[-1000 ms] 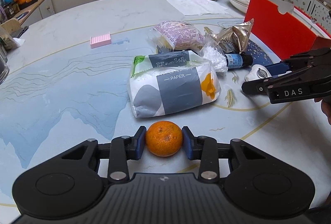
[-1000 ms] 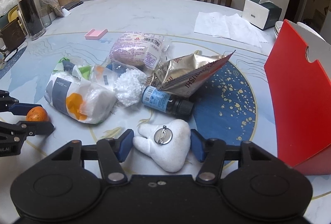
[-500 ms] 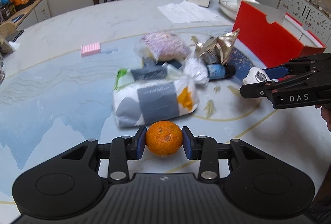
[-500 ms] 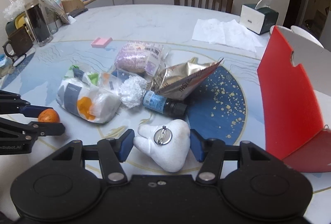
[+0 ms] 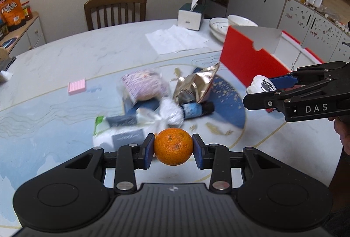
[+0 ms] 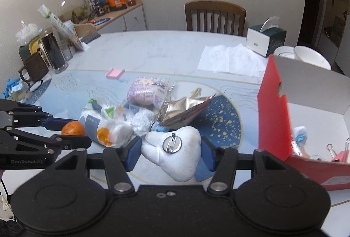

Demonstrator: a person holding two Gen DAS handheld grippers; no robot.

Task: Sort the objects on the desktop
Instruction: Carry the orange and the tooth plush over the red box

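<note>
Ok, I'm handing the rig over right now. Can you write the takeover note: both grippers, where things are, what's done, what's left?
Left gripper: jaws shut on the orange, held above the table.
Right gripper: jaws shut on the white plush badge, also off the table, near the red box.
Done: the red box already holds binder clips and a few small items.
Left: place both held items, then clear the central pile: tissue pack, purple snack bag, foil bag, blue bottle, pink pad.
</note>
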